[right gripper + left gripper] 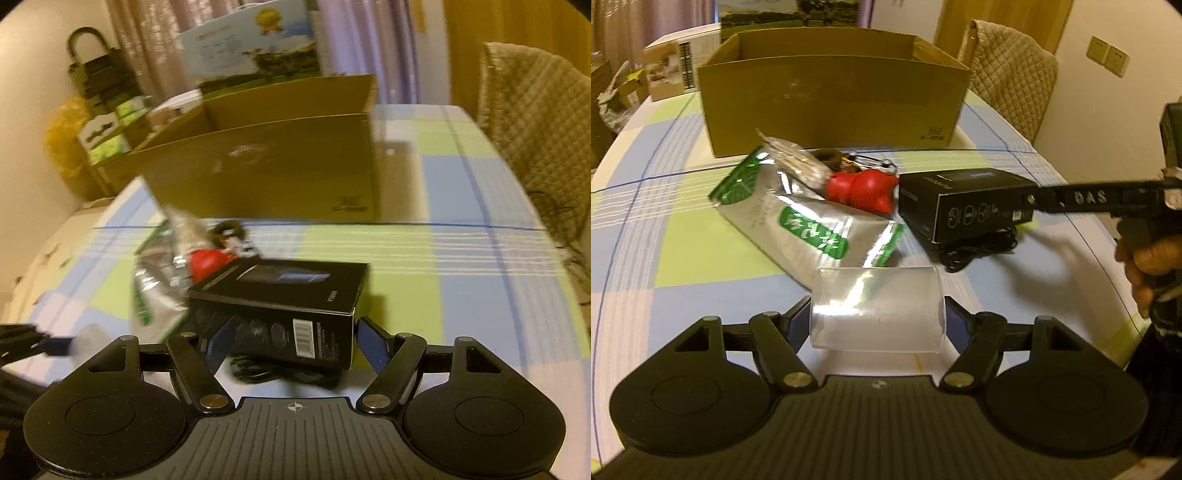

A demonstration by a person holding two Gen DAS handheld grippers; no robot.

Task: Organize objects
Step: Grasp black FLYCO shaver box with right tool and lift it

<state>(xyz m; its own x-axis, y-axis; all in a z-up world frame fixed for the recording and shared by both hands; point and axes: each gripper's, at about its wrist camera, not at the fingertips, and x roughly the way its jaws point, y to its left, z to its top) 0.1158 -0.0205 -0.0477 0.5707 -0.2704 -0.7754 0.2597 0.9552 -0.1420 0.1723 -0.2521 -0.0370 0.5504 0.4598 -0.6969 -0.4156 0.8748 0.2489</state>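
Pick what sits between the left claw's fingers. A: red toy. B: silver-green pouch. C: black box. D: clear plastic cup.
D: the clear plastic cup lies on its side between the left claw fingers; the black box is farther off.

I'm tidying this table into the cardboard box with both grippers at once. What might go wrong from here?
1. The clear plastic cup, gripped on its thin, smooth sides by the left gripper, may buckle or slip.
2. The black cord under the black carton might snag or drag as the open right gripper takes the carton.
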